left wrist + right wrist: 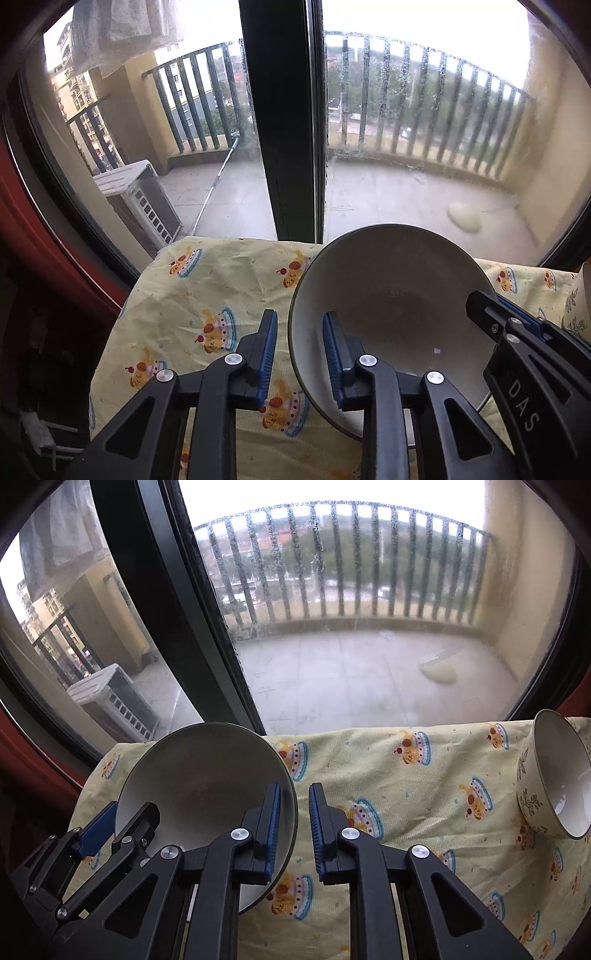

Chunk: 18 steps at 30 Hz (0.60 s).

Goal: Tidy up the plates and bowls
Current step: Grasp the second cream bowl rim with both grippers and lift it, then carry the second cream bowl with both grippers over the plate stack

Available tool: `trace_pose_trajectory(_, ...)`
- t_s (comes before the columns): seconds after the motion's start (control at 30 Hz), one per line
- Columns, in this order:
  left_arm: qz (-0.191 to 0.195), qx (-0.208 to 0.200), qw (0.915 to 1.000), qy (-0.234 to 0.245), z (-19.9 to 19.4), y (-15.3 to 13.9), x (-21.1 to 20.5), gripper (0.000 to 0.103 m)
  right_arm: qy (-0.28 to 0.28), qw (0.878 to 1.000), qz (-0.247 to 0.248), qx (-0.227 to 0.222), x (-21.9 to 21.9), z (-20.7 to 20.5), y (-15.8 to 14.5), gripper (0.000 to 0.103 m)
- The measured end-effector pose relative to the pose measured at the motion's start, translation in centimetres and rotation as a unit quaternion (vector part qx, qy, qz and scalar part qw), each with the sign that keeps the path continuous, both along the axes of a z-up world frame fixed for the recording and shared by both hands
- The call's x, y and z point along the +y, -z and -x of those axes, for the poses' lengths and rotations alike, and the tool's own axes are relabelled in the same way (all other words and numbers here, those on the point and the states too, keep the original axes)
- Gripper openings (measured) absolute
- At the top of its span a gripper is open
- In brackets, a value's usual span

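The grey bowl point(391, 317) is being held over the patterned cloth point(207, 295), its rim clamped on opposite sides by left gripper point(300, 354) and right gripper point(294, 830), balancing it.

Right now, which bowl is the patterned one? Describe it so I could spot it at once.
Start at the big window onto the balcony; below it lies a yellow cartoon-print cloth. At the cloth's far right edge sits the patterned bowl, tipped on its side. Unlike the plain grey bowl held at the left, it is cream with dark leaf sprigs outside and white inside.
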<state>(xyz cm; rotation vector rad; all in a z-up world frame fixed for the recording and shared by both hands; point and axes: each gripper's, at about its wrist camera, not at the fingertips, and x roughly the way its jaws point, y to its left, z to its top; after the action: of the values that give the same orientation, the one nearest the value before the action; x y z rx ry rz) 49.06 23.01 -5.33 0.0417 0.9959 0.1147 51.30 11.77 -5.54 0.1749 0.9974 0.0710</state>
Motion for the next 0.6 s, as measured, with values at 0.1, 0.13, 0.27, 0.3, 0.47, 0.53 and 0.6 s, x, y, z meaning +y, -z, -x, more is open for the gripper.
trace_pose_trajectory(0.1, -0.001, -0.001, 1.0, 0.003, 0.2, 0.2, -0.1, 0.012, -0.008, 1.0, 0.006, -0.01, 0.3, 0.0, 0.1, 0.012)
trace_pose_trajectory(0.13, -0.003, -0.002, 1.0, 0.005, 0.3, 0.1, -0.1, 0.012, -0.01, 1.0, 0.013, -0.014, 0.5, 0.1, 0.0, 0.012)
trace_pose_trajectory(0.27, -0.007, 0.001, 1.0, 0.001, 0.9, -0.1, -0.2, 0.012, -0.014, 1.0, 0.022, -0.015, 0.7, 0.6, -0.3, 0.012)
trace_pose_trajectory(0.3, -0.006, 0.003, 1.0, 0.0, 1.0, -0.1, -0.3, 0.012, -0.014, 1.0, 0.02, -0.013, 0.3, 0.6, -0.3, 0.012)
trace_pose_trajectory(0.47, 0.001, 0.011, 0.9999, -0.002, 2.4, -0.3, -0.9, 0.012, -0.019, 0.999, 0.028, -0.008, -0.1, 2.2, -0.5, 0.012)
trace_pose_trajectory(0.53, 0.004, 0.014, 0.9999, -0.001, 3.0, -0.4, -1.1, 0.012, -0.019, 0.999, 0.03, -0.004, -0.4, 2.9, -0.6, 0.012)
trace_pose_trajectory(0.6, 0.007, 0.017, 0.9998, -0.001, 3.6, -0.6, -1.5, 0.012, -0.017, 0.999, 0.031, 0.0, -0.9, 3.8, -0.7, 0.012)
